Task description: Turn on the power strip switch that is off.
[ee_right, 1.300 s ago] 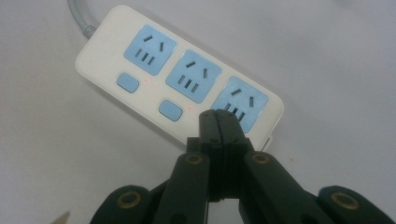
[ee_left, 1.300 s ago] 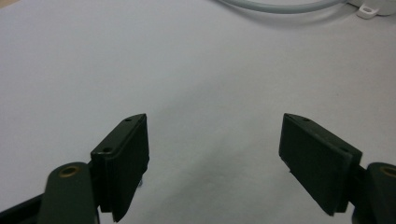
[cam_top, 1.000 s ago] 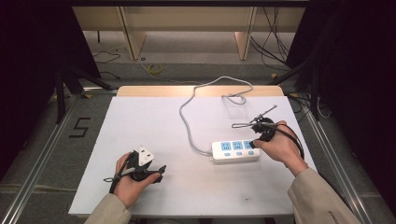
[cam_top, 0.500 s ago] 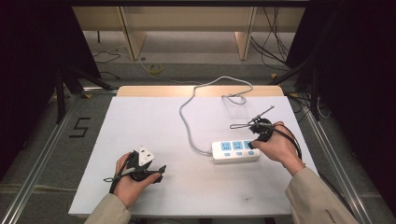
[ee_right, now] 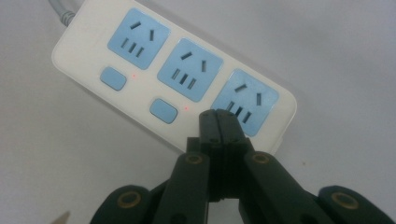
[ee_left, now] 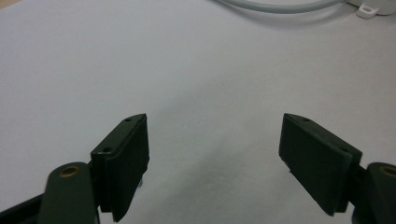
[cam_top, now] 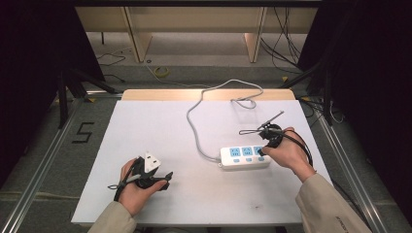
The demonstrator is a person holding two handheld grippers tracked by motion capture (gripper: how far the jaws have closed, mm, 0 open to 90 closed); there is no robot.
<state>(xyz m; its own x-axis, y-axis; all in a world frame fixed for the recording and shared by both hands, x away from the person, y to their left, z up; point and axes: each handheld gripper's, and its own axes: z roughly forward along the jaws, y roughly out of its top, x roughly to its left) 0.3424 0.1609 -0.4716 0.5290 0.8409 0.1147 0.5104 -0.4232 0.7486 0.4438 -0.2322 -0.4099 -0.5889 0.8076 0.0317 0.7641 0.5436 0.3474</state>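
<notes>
Nearest me, the left gripper (cam_top: 145, 177) just rests at the front left of the white table (cam_top: 160, 121), jaws spread wide with nothing between them; in the left gripper view there's only bare tabletop past them.

Over on the right, the right gripper (ee_right: 218, 122) has its jaws pressed together with nothing in them, tips aimed down at the near end of the power strip (cam_top: 245, 157). In the right gripper view the closed tips sit right where the third switch button should be, below the third socket (ee_right: 246, 102). I can't tell if they're actually touching it. The other two buttons (ee_right: 114, 78) are in plain sight, each with a tiny red dot beside it.

My guess is the step is poking that last switch with the closed tips. If so, I'd keep the jaws pinched so they act like one finger, push straight down rather than at a slant so the strip doesn't skate on the smooth table, and go gently. The free left gripper could steady the far end if it slides.

Farther back, the strip's grey cable (cam_top: 194, 116) loops toward the table's far edge and drops off it.
</notes>
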